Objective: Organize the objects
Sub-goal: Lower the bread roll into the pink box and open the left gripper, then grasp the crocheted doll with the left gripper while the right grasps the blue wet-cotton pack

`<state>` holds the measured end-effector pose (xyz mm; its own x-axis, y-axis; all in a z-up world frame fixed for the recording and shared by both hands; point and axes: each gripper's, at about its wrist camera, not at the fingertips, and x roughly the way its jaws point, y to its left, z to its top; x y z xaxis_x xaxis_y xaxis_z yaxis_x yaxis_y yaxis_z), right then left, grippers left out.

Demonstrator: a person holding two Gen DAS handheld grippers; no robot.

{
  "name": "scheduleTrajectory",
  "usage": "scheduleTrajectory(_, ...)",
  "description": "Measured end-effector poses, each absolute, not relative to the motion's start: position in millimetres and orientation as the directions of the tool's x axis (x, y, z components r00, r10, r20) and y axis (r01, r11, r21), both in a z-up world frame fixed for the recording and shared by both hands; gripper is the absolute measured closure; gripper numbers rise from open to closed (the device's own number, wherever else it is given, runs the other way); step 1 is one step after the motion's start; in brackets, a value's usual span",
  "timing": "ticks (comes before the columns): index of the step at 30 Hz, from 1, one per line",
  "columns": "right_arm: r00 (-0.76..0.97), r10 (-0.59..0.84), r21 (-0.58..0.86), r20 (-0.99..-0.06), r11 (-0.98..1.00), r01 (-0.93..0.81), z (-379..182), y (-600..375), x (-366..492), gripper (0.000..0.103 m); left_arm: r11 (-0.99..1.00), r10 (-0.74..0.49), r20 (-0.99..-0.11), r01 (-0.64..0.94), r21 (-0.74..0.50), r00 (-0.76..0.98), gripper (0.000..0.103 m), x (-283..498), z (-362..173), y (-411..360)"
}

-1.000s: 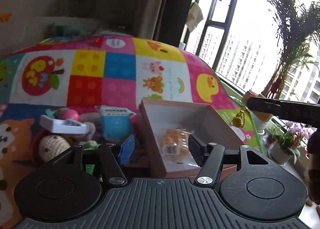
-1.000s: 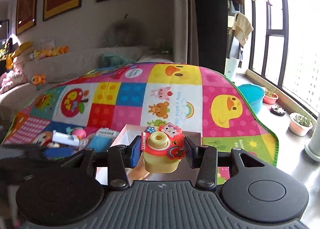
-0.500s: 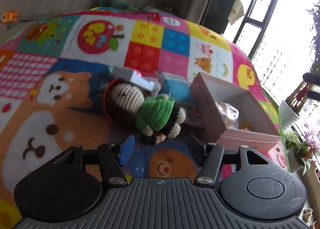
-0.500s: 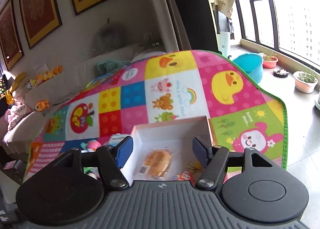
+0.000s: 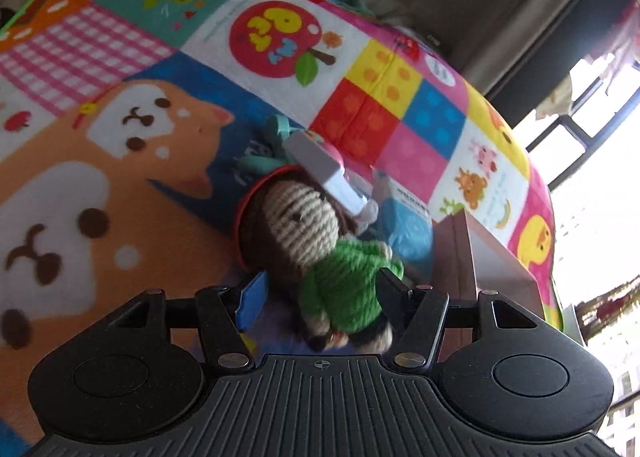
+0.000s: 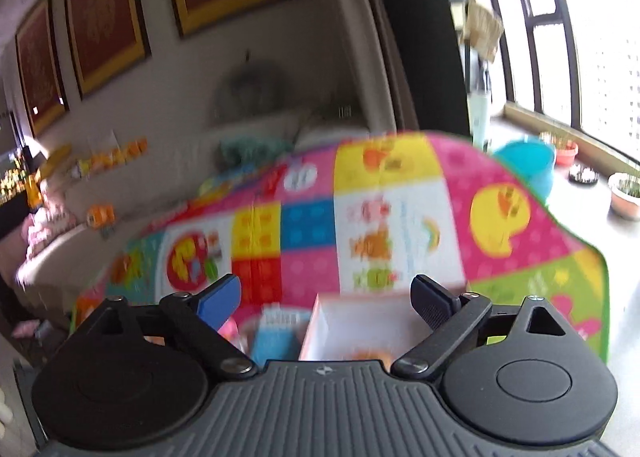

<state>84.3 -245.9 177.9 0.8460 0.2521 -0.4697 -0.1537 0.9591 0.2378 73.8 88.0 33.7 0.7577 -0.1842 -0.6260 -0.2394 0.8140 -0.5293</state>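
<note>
Under both grippers lies a patchwork play mat (image 5: pixel 380 105). My right gripper (image 6: pixel 324 301) no longer holds the toy camera; its jaws are opening, empty, above the pink box (image 6: pixel 360 321). The left gripper (image 5: pixel 320 293), jaws parting slightly, now straddles the crocheted doll (image 5: pixel 320 249), unclamped. Beyond it, the blue carton's (image 5: pixel 404 221) lettering is unreadable.

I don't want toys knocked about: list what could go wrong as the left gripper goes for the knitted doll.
The white block rests against the knitted doll, so lifting may topple it. The left gripper, jaws opening, straddles only the doll's soft green body, which may squash or slip. The pink box wall stands close beside one finger.
</note>
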Motion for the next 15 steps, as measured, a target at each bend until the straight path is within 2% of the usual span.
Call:
scheduleTrajectory(3, 0.803, 0.254, 0.248, -0.539, 0.959, -0.137, 144, -237, 105, 0.011, 0.821, -0.139, -0.618, -0.258, -0.508, 0.774, 0.031, 95, 29, 86)
scheduleTrajectory(7, 0.773, 0.229, 0.212, -0.592, 0.969, -0.124, 122, -222, 124, 0.011, 0.889, -0.117, -0.629, -0.202, -0.412, 0.768, 0.028, 112, 18, 85)
scheduleTrajectory(9, 0.768, 0.212, 0.173, -0.604, 0.976, -0.134, 118, -209, 129, 0.011, 0.924, -0.107, -0.623, -0.155, -0.351, 0.775, 0.029, 108, 16, 87)
scheduleTrajectory(11, 0.761, 0.208, 0.134, -0.615, 0.978, -0.159, 120, -193, 139, 0.011, 0.954, -0.076, -0.625, -0.127, -0.273, 0.777, 0.035, 98, 14, 93)
scheduleTrajectory(14, 0.739, 0.201, 0.087, -0.643, 0.978, -0.19, 118, -165, 166, 0.012, 0.966, -0.081, -0.621, -0.092, -0.242, 0.779, 0.036, 83, 15, 111)
scheduleTrajectory(15, 0.734, 0.193, 0.067, -0.651, 0.978, -0.198, 115, -155, 177, 0.016, 0.97, -0.078, -0.624, -0.085, -0.227, 0.778, 0.036, 79, 17, 117)
